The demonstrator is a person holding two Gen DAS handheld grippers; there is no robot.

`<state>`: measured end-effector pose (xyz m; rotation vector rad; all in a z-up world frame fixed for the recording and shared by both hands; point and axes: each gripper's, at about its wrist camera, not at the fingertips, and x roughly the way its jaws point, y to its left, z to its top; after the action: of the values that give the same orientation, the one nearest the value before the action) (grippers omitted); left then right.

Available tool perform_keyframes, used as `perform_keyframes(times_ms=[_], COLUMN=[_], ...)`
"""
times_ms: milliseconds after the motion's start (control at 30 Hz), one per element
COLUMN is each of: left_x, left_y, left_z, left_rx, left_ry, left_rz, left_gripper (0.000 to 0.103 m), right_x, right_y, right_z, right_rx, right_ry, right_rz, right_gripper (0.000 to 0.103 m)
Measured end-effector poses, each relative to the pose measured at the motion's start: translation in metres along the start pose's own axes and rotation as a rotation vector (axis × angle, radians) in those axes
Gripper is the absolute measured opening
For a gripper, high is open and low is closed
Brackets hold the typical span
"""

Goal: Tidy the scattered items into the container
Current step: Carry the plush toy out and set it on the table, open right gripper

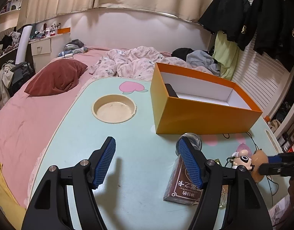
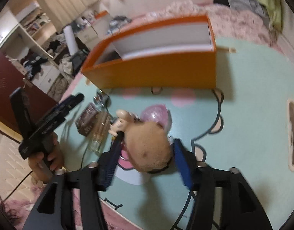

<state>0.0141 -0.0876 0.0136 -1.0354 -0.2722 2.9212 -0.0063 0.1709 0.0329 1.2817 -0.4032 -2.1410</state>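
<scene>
Right wrist: right hand-held gripper (image 2: pixel 147 149) clamps plush toy (image 2: pixel 149 147); left hand-held gripper (image 1: pixel 147 159) spread wide, near orange box (image 1: pixel 200 118).

The left wrist view looks low and forward along its fingers over the mint table (image 1: pixel 74 134) toward the bed, with the orange box (image 1: pixel 200 115) at right of centre. The right wrist view looks steeply down at the table (image 2: pixel 252 134), close in, the orange box (image 2: pixel 156 71) in the upper centre. The 2 views share box, table and the brown carton (image 1: pixel 183 187) (image 2: pixel 87 118).
</scene>
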Motion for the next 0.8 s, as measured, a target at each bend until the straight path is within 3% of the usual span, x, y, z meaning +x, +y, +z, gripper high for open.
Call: perform_keyframes(times_ms=[33, 200, 267, 400, 567, 700, 800], left_x=[0.001, 0.003, 0.003, -0.003, -0.006, 0.005, 0.034], left_y=[0.0, 0.001, 0.001, -0.009, -0.041, -0.079, -0.108], left_z=[0.0, 0.002, 0.004, 0.015, 0.064, 0.105, 0.128], left_rx=[0.001, 0.007, 0.007, 0.044, 0.1, 0.17, 0.174], left_ry=[0.003, 0.03, 0.032, 0.051, 0.242, 0.364, 0.488], left_rz=[0.0, -0.026, -0.035, -0.07, -0.208, -0.222, -0.252], left_gripper=[0.069, 0.069, 0.069, 0.069, 0.069, 0.069, 0.069], right_x=[-0.006, -0.027, -0.025, -0.015, -0.01, -0.013, -0.013], right_y=[0.001, -0.004, -0.008, -0.009, -0.008, -0.005, -0.002], right_z=[-0.001, 0.005, 0.006, 0.005, 0.0, -0.007, -0.012], right_rx=[-0.008, -0.009, 0.002, -0.032, -0.052, -0.058, -0.071], right_ry=[-0.027, -0.154, -0.182, -0.173, -0.162, -0.186, -0.2], right_rz=[-0.007, -0.073, -0.186, -0.3, -0.313, -0.318, -0.359], right_gripper=[0.07, 0.072, 0.072, 0.072, 0.072, 0.072, 0.072])
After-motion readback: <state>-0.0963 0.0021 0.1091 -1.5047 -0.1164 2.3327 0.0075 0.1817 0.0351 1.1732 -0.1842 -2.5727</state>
